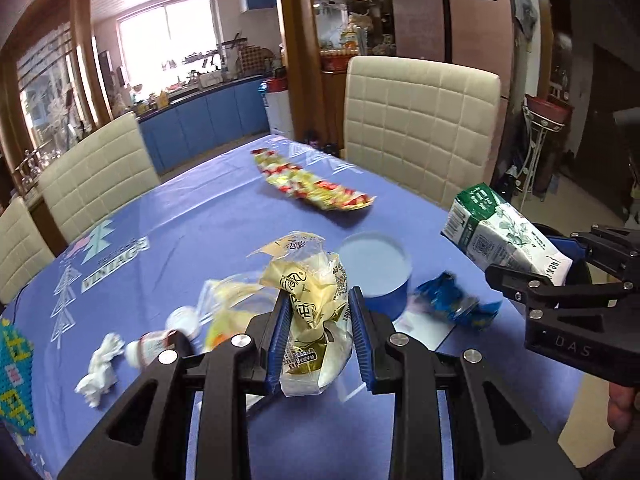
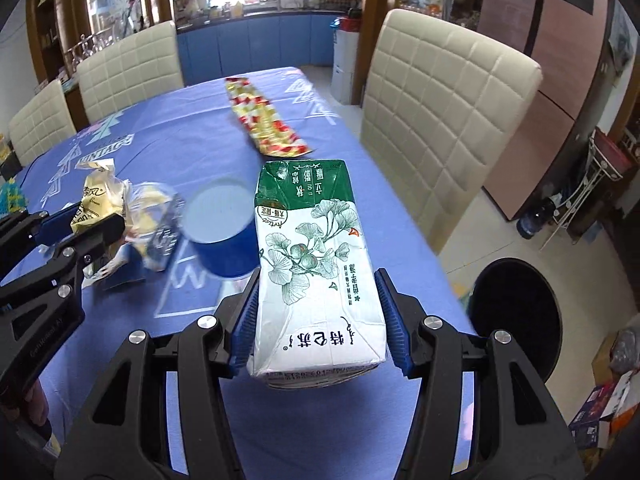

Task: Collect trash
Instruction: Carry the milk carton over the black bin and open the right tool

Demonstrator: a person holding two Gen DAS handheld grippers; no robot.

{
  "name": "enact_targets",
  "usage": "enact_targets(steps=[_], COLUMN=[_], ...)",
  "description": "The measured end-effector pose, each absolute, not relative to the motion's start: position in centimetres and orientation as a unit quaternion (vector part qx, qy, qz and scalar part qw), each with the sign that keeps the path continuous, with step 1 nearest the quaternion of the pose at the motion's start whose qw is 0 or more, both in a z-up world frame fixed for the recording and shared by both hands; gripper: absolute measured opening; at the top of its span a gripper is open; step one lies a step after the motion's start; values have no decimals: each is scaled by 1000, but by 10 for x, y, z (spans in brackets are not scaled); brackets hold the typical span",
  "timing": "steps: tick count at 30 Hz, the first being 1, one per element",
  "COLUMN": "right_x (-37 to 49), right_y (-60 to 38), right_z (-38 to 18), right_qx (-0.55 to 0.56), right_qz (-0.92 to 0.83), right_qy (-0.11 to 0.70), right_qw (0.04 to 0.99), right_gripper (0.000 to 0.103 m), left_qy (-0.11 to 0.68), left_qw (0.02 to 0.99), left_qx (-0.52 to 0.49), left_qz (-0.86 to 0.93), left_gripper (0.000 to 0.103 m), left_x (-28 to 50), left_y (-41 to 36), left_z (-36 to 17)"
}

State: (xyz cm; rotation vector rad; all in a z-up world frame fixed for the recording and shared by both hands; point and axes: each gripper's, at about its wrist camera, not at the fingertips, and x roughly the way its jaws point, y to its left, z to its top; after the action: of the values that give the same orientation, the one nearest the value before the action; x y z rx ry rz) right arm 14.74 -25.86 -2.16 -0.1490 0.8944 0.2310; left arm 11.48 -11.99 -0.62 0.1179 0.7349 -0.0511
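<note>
My left gripper (image 1: 318, 336) is shut on a crumpled yellow snack wrapper (image 1: 308, 292) and holds it above the blue tablecloth (image 1: 180, 220). It also shows in the right wrist view (image 2: 96, 200). My right gripper (image 2: 316, 320) is shut on a white and green milk carton (image 2: 316, 256), held over the table's right edge; the carton shows in the left wrist view (image 1: 500, 232). On the table lie a red and gold wrapper (image 1: 312, 184), a blue wrapper (image 1: 452, 300), a white tissue (image 1: 100, 368) and a small bottle (image 1: 156, 346).
A round blue container (image 1: 380, 276) stands mid-table. Cream chairs (image 1: 420, 128) line the far and left sides. A black round bin (image 2: 516, 316) stands on the floor right of the table. Boxes (image 2: 600, 408) sit on the floor beyond it.
</note>
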Motion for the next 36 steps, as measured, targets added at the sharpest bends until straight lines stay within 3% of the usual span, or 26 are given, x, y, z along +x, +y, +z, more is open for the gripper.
enact_targets(steps=[17, 30, 34, 36], right_x=[205, 221, 222, 222], right_y=[-400, -477, -487, -491], right_z=[-33, -36, -37, -37], right_qx=[-32, -14, -8, -11], right_qz=[8, -77, -92, -101], right_qy=[430, 422, 418, 414], right_qw=[902, 903, 904, 904], right_gripper=[61, 64, 80, 80], left_qy=[349, 338, 338, 338], left_qw=[919, 910, 906, 905], left_qx=[114, 139, 142, 144], left_qz=[-142, -198, -210, -215], left_gripper=[29, 29, 29, 29], left_x=[186, 210, 212, 213], left_y=[-262, -323, -336, -341], left_z=[-12, -14, -15, -15])
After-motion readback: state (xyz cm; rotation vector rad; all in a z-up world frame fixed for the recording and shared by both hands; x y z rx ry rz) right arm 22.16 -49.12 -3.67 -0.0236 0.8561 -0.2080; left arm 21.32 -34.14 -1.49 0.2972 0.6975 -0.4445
